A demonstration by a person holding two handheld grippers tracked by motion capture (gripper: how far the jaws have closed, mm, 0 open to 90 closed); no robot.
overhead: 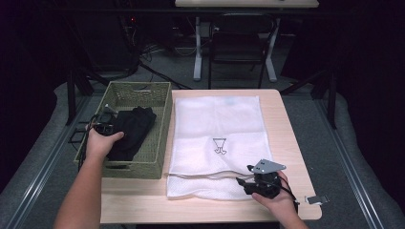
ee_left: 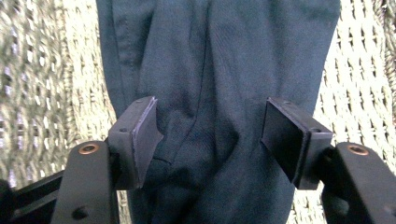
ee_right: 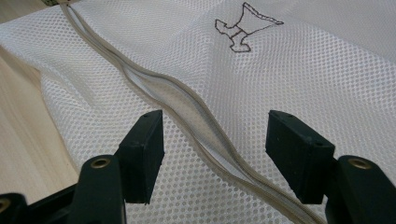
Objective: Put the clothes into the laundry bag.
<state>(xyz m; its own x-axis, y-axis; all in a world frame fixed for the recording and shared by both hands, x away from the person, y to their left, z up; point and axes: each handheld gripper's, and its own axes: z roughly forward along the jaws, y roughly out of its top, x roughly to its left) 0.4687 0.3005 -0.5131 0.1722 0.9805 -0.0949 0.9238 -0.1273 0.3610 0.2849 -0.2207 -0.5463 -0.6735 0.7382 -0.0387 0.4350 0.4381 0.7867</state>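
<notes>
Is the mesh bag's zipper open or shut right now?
Partly open: on the mesh bag, the zipper edges gape apart ahead of the right gripper.

My left gripper points down, jaws standing wide apart, pads pressing nothing. My right gripper sits low and level, jaws likewise parted.

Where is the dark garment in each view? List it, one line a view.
High view: dark garment lies in the woven basket, left of the table.
Left gripper view: dark garment runs down the centre between the open jaws, over basket weave.
Right gripper view: not in it.
Shared landmark: the woven basket.
</notes>
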